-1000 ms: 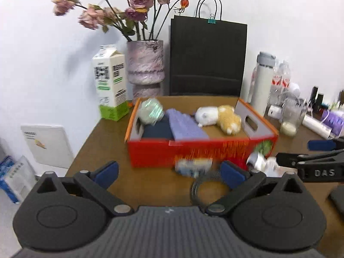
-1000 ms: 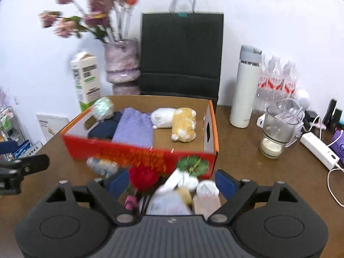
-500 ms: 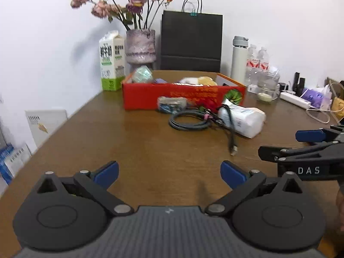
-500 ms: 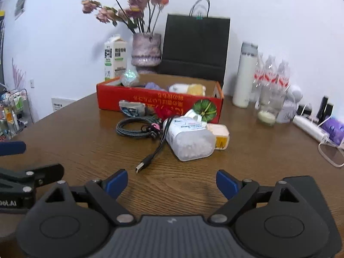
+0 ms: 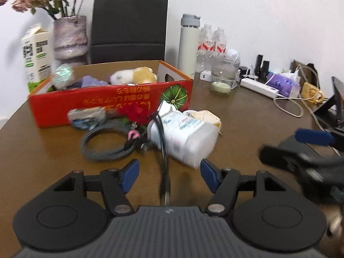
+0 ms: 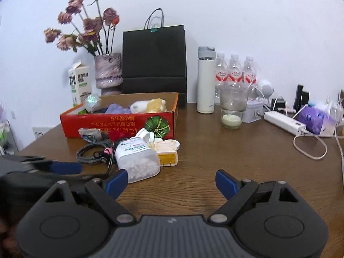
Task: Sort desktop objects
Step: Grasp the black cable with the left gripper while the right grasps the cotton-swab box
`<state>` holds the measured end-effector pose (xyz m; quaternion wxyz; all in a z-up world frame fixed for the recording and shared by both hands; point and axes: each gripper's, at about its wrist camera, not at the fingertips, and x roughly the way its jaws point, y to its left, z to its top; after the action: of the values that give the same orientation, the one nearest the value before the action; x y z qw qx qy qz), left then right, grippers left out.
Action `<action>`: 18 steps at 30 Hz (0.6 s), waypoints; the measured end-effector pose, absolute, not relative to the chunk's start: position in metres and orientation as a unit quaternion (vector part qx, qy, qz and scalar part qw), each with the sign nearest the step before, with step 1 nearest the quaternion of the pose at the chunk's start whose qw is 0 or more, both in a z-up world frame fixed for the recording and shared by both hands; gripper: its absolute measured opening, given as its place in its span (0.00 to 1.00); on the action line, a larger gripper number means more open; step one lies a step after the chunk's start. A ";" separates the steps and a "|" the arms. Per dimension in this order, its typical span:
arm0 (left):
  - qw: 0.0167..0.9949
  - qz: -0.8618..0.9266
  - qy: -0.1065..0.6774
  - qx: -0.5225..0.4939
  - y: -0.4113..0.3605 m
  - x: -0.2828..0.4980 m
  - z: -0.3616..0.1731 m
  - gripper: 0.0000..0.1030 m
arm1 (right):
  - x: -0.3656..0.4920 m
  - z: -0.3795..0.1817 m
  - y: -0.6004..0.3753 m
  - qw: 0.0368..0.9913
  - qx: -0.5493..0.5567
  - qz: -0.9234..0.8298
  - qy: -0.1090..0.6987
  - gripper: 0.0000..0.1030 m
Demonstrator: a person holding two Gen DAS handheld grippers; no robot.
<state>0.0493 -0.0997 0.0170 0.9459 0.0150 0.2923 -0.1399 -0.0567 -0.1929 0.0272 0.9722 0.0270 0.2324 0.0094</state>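
Cable between closing left jaws, untouched; right jaws open, seen empty.

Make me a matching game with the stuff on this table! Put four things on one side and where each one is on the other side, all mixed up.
Things:
1. plush toy
2. coiled cable
3. candle jar
4. paper bag

Places:
A. standing behind the red box, by the wall
B. lying inside the red box
C. on the table in front of the red box
D. beside the white flask, right of the red box

Pairs: 1-B, 2-C, 3-D, 4-A
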 end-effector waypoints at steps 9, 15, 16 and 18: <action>0.932 -0.147 0.328 -0.041 -0.098 0.074 -0.002 0.06 | -0.031 0.014 -0.200 0.966 0.035 0.040 0.255 0.81; 0.941 -0.168 0.291 -0.033 -0.092 0.055 0.024 0.05 | 0.004 0.011 -0.198 0.960 0.056 0.084 0.263 0.79; 0.943 -0.171 0.282 -0.036 -0.090 0.051 0.031 0.05 | 0.007 0.010 -0.198 0.958 0.063 0.088 0.264 0.79; 0.945 -0.177 0.272 -0.045 -0.084 0.046 0.042 0.05 | 0.013 0.008 -0.199 0.957 0.076 0.100 0.261 0.79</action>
<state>0.0464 -0.0840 0.0416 0.9447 -0.0447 0.2724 -0.1772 0.0134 -0.1995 0.0078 0.9572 0.0756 0.2607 0.1001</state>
